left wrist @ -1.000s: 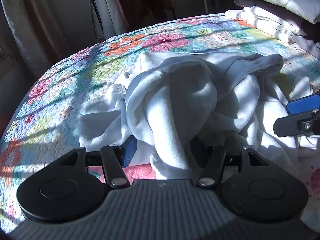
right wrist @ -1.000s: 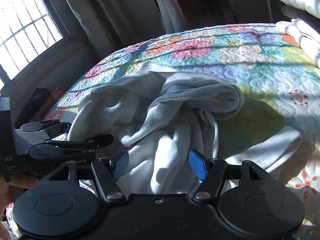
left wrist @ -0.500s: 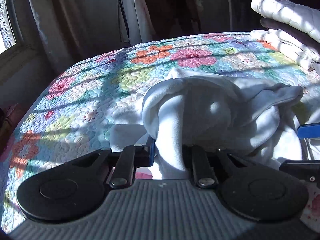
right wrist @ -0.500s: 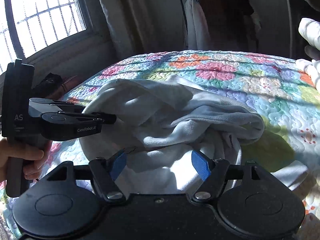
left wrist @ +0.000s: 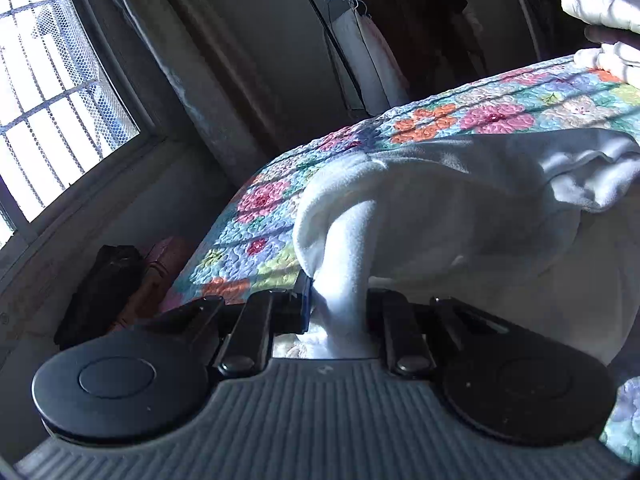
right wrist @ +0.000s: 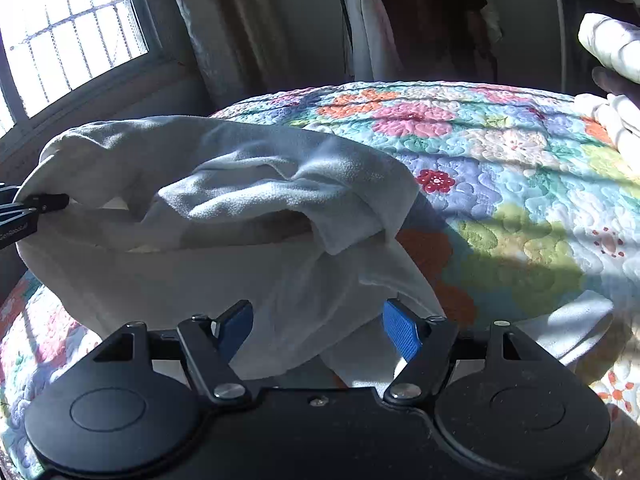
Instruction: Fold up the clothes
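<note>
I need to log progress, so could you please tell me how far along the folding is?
Done: a stack of folded whites sits at the quilt's far right. In hand: the left tool is shut on a bunched part of the white garment, lifting it; the right tool is open with cloth between its fingers. Left: the garment is crumpled, no fold made yet.

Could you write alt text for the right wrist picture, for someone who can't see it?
A white garment hangs lifted over a flowered quilt, its left end pinched by the left gripper; the right gripper is open around its lower fold.
</note>
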Tool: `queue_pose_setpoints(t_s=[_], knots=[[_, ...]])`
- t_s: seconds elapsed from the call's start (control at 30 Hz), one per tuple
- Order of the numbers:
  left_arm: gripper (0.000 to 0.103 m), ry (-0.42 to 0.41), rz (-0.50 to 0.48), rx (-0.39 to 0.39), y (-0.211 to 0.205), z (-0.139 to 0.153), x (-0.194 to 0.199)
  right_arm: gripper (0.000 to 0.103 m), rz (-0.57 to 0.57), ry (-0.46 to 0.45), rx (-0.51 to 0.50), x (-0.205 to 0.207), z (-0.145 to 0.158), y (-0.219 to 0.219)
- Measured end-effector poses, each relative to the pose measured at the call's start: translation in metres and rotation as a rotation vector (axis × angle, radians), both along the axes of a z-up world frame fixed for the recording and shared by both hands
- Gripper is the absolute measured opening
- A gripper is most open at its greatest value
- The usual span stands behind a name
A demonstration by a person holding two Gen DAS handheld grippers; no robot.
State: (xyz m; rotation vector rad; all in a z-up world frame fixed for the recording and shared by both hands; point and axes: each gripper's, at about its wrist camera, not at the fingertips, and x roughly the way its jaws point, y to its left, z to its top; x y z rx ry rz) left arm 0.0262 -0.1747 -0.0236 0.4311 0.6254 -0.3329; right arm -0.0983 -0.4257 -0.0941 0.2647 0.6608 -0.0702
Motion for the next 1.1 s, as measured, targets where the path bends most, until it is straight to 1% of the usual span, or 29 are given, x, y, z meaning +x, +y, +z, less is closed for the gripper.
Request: queue_pose_setpoints(t_s=[0.07,0.1,0.13,0.17,0.27,0.33,0.4,0.47,0.5,0.53,0.57,0.6,0.63,0.67,0.7,0.8,0.87,0.97,1.03,1.1], knots=[[0.017,-0.001,0.035,-0.006,0.021,0.002,-0.010,0.077,-0.044,-0.046,-0.060,-0.003,0.005,0.010],[0.017,-0.002,0.052,-0.009,0.031,0.003,-0.015,0.077,-0.040,-0.068,-0.102,-0.003,0.008,0.018],[0.017,0.042,0.082,-0.032,0.042,-0.003,-0.014,0.077,-0.029,-0.085,-0.129,-0.003,0.010,0.025],[0.017,0.104,0.117,-0.063,0.053,-0.011,-0.011,0.077,-0.005,-0.094,-0.142,-0.001,0.011,0.031],[0.017,0.227,0.179,-0.088,0.069,-0.035,-0.002,0.077,0.056,-0.099,-0.162,0.006,0.010,0.044],[0.017,0.281,0.194,-0.087,0.071,-0.049,0.001,0.077,0.070,-0.075,-0.169,0.014,0.004,0.048],[0.017,0.297,0.186,-0.060,0.067,-0.056,-0.002,0.077,0.067,-0.055,-0.173,0.022,-0.001,0.051],[0.017,0.283,0.160,-0.005,0.059,-0.059,-0.011,0.075,0.051,-0.047,-0.172,0.027,-0.005,0.054],[0.020,0.267,0.141,0.026,0.054,-0.056,-0.015,0.071,0.051,-0.063,-0.164,0.028,-0.004,0.054],[0.021,0.248,0.122,0.056,0.048,-0.053,-0.019,0.046,0.051,-0.079,-0.156,0.028,-0.003,0.054],[0.022,0.223,0.097,0.062,0.044,-0.048,-0.023,0.031,0.064,-0.122,-0.146,0.025,0.001,0.055],[0.026,0.194,0.070,0.059,0.040,-0.042,-0.028,0.028,0.079,-0.163,-0.156,0.022,0.006,0.057],[0.030,0.166,0.044,0.055,0.037,-0.036,-0.032,0.025,0.083,-0.181,-0.175,0.020,0.008,0.060],[0.033,0.138,0.017,0.052,0.034,-0.031,-0.036,0.023,0.085,-0.196,-0.212,0.018,0.013,0.067],[0.036,0.109,-0.009,0.048,0.030,-0.025,-0.041,0.023,0.086,-0.205,-0.227,0.018,0.015,0.069],[0.043,0.024,-0.089,0.038,0.020,-0.008,-0.054,0.022,0.110,-0.250,-0.199,0.011,0.024,0.069],[0.046,-0.025,-0.139,0.017,0.015,0.003,-0.062,0.022,0.140,-0.304,-0.138,0.003,0.033,0.066],[0.053,-0.081,-0.207,-0.034,0.013,0.017,-0.072,0.022,0.154,-0.329,-0.104,-0.002,0.045,0.065],[0.064,-0.126,-0.265,-0.044,0.009,0.024,-0.079,0.022,0.161,-0.330,-0.068,-0.002,0.050,0.062],[0.069,-0.149,-0.307,-0.046,0.003,0.025,-0.082,0.022,0.167,-0.351,-0.002,-0.004,0.055,0.057]])
